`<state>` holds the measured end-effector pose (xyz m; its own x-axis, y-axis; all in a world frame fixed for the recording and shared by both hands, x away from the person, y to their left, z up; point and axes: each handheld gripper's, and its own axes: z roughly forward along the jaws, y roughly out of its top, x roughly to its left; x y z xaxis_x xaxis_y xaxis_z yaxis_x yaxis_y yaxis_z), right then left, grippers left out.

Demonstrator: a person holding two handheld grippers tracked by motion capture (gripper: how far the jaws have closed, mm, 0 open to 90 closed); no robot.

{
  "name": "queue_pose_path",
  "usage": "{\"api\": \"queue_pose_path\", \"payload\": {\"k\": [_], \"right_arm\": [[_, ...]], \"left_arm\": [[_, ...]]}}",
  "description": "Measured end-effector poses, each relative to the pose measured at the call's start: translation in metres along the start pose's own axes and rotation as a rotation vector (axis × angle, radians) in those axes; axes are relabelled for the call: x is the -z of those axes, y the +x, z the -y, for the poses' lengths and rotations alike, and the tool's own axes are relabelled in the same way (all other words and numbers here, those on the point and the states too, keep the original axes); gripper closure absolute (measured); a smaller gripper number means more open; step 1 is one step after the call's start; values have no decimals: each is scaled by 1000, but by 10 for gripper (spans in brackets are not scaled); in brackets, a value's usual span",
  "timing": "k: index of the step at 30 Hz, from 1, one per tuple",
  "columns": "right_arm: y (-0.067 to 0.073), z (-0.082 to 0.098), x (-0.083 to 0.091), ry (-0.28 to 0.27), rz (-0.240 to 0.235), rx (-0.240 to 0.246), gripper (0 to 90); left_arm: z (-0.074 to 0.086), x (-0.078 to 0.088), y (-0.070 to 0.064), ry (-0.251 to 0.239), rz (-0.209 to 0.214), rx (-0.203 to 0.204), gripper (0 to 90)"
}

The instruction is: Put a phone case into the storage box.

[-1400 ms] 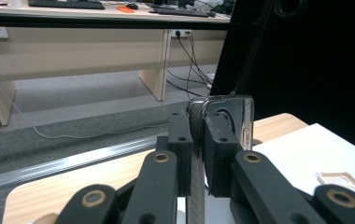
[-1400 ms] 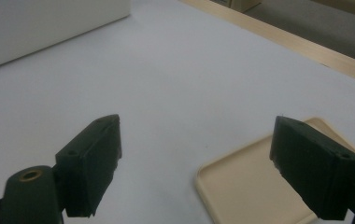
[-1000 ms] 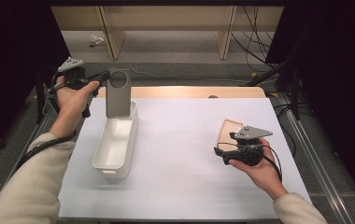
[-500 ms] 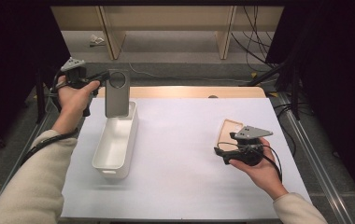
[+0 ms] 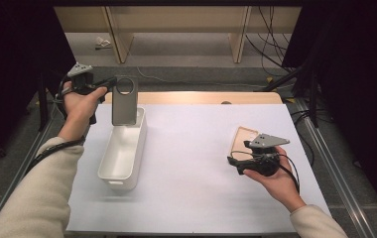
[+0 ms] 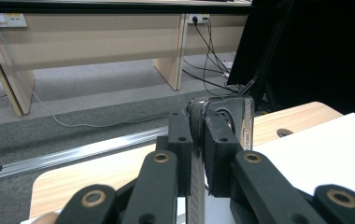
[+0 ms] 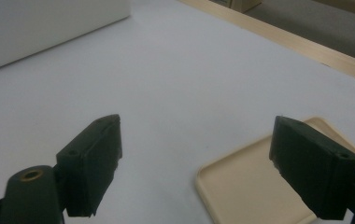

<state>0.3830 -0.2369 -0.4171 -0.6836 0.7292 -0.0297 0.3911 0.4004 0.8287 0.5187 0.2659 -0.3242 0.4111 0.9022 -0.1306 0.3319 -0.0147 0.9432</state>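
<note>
**A:** How are the hands posed?

**B:** In the high view, the left arm reaches forward along the table's left edge, and the left gripper (image 5: 108, 84) sits at about ten o'clock, pointing sideways towards three o'clock. The right hand rests low at about four o'clock, with the right gripper (image 5: 238, 159) pointing towards nine o'clock, just above the white table cover (image 5: 191, 148).

**A:** What lies around them?

**B:** A long white bin (image 5: 123, 151) lies left of centre, running from seven to twelve o'clock. A shallow beige tray (image 5: 242, 138) lies flat just beyond the right gripper. Nothing stands between the two hands.

**A:** And the fingers?

**B:** The left jaws are pinched tight on the edge of a flat grey plate with a round hole (image 5: 124, 100). It hangs upright over the far end of the bin, with its lower edge dipping inside. In the right gripper view the jaws spread wide, holding nothing, with the tray's corner under the right-hand one.
</note>
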Motion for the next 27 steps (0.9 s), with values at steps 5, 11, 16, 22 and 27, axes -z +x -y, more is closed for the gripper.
{"api": "queue_pose_path", "payload": {"k": [5, 11, 16, 22, 27], "right_arm": [[0, 0, 0, 2, -2, 0, 180], [0, 0, 0, 1, -2, 0, 180], [0, 0, 0, 1, -1, -1, 180], [0, 0, 0, 1, -2, 0, 181], [0, 0, 0, 0, -3, 0, 181]], "left_arm": [[3, -2, 1, 5, -1, 3, 824], [7, -7, 1, 10, -1, 5, 824], [8, -10, 0, 12, -1, 1, 823], [11, -14, 0, 20, -5, -4, 823], [15, -18, 0, 31, -8, -6, 823]]}}
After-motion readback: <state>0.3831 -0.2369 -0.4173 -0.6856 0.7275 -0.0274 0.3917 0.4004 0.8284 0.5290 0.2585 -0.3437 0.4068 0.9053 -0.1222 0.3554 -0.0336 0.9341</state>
